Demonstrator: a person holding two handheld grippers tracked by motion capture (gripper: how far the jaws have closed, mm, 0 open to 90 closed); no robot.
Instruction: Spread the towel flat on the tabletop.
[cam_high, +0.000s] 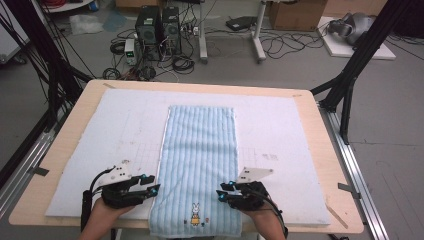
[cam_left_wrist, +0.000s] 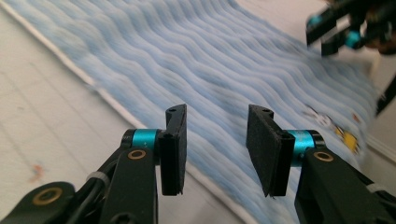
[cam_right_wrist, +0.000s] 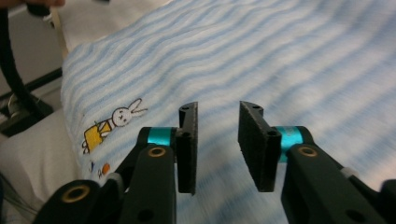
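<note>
I see the blue striped towel (cam_high: 199, 170) folded into a long strip, lower centre on the worktop (cam_high: 305, 95); left tongs (cam_high: 154, 189) and right tongs (cam_high: 221, 194) both gape empty beside it; further folds probably remain.

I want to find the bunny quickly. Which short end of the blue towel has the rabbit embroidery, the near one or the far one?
The near end of the blue towel, at the table edge between the two grippers; the rabbit embroidery sits there, while the far end is plain stripes.

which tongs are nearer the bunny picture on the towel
Right. The right tongs sit just beside the bunny picture; the left tongs are farther off, at the towel's opposite long edge.
</note>
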